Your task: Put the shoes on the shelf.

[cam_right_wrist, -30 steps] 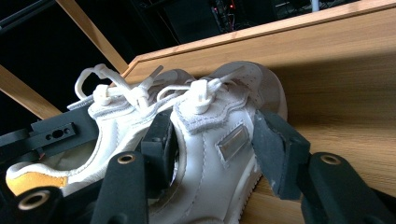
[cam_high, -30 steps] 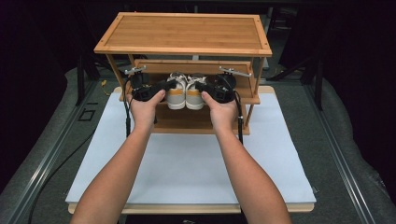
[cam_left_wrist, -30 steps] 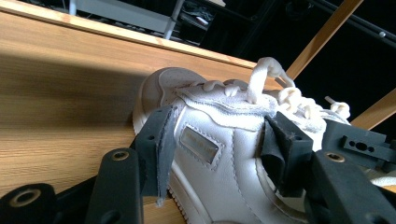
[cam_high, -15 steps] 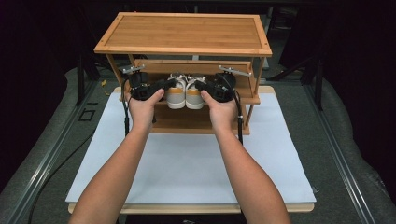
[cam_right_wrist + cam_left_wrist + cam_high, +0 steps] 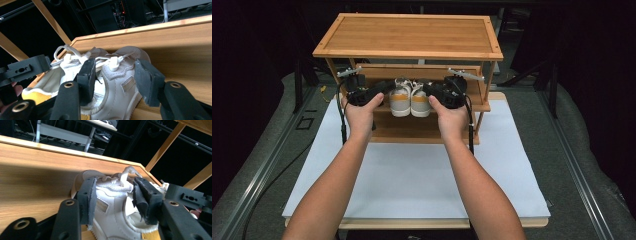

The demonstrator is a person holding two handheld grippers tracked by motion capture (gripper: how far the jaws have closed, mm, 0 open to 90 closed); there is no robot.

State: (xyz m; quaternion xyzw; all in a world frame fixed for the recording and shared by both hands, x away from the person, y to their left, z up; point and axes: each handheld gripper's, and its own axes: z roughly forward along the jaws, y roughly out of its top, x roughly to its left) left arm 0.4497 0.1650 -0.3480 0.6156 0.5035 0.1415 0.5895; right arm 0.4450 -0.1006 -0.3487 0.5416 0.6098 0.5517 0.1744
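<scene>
A pair of white shoes with orange heel patches stands on the middle shelf of a wooden rack [image 5: 412, 35], heels toward me. My left gripper [image 5: 389, 90] reaches in from the left. Its jaws have just been closing, and its pads [image 5: 88, 197] now press both sides of the left shoe [image 5: 112, 207] at the collar. My right gripper [image 5: 428, 90] comes from the right; its jaws have also been closing. The right shoe [image 5: 117, 82] sits between them, one pad [image 5: 87, 75] in the gap between the shoes, the other pad just beside the outer wall.
The rack stands on a white board [image 5: 412, 175] over a grey table. Its top shelf hangs close above both grippers, and wooden posts [image 5: 484, 82] flank the middle shelf [image 5: 37, 182]. A lower shelf [image 5: 412, 130] lies under the shoes.
</scene>
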